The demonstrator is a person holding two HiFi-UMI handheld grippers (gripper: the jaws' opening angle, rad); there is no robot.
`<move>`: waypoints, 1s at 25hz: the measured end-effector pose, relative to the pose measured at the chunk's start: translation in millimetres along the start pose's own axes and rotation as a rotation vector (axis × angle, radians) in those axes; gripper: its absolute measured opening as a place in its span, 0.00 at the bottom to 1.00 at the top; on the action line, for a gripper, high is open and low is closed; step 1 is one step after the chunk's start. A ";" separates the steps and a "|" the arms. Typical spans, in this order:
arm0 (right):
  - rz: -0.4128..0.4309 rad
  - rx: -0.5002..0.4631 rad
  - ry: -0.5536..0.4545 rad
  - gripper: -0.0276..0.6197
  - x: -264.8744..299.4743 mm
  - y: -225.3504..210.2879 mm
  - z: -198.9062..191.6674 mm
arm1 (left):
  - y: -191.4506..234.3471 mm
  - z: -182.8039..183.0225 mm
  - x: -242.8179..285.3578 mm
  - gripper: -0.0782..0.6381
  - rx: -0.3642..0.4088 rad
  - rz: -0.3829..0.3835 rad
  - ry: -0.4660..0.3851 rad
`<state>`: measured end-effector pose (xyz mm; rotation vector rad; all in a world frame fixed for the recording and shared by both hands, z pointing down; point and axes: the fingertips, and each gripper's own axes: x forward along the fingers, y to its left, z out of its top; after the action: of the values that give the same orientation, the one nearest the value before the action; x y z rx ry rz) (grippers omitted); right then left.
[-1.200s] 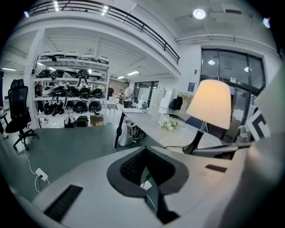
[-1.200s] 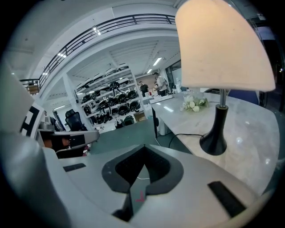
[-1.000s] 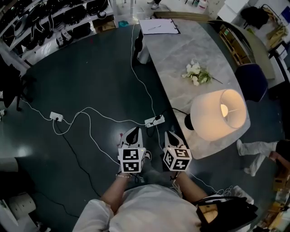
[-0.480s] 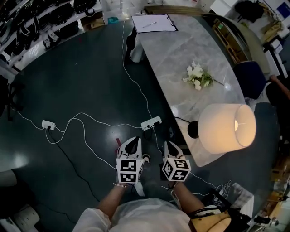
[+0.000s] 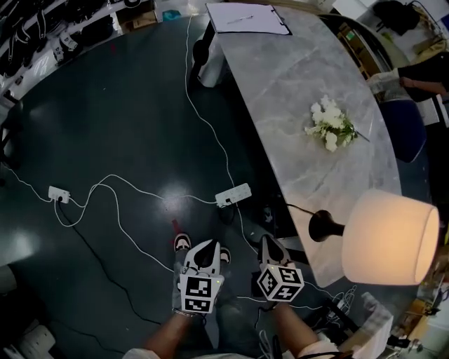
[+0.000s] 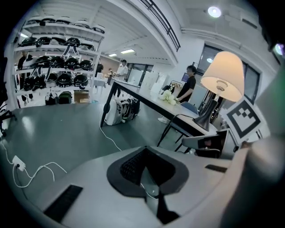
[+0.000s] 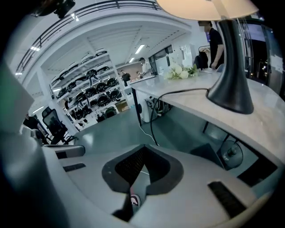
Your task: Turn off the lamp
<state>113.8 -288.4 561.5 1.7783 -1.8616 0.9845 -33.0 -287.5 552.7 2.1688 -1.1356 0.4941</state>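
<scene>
The lamp (image 5: 389, 235) is lit, its cream shade glowing over a black base (image 5: 324, 226) at the near end of the marble table (image 5: 295, 84). Its black cord (image 5: 298, 208) runs off the table edge. My left gripper (image 5: 203, 254) and right gripper (image 5: 269, 245) hang side by side low over the dark floor, left of the lamp and short of the table, both shut and empty. In the left gripper view the lamp (image 6: 222, 75) stands at upper right beyond the shut jaws. In the right gripper view the lamp's base (image 7: 229, 84) rises close at right.
White flowers (image 5: 330, 126) and a clipboard (image 5: 249, 17) lie on the table. A white power strip (image 5: 233, 195) and its cables cross the floor ahead of the grippers, with another strip (image 5: 58, 194) far left. A person's arm (image 5: 417, 73) and a blue chair (image 5: 410, 130) are beyond the table.
Both grippers have sunk toward the floor, still shut and side by side. The head view has shifted, so the lamp now sits lower and farther right in it.
</scene>
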 end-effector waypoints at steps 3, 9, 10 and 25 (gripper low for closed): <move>-0.023 0.004 0.017 0.04 20.9 -9.9 -21.4 | 9.3 -20.4 22.3 0.12 -0.010 -0.019 0.017; -0.035 0.002 0.031 0.04 61.4 -26.4 -59.5 | 27.2 -51.2 62.6 0.12 0.013 -0.036 0.029; -0.036 0.001 0.026 0.04 68.3 -28.8 -63.6 | 30.9 -57.1 68.8 0.12 0.016 -0.035 0.033; -0.018 -0.051 -0.046 0.04 140.0 -59.7 -94.5 | 48.2 -129.3 136.0 0.12 0.076 -0.061 0.085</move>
<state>136.6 -317.4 736.9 1.7990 -1.8773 0.8885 -1.9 -300.2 743.5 2.2184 -1.0173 0.6049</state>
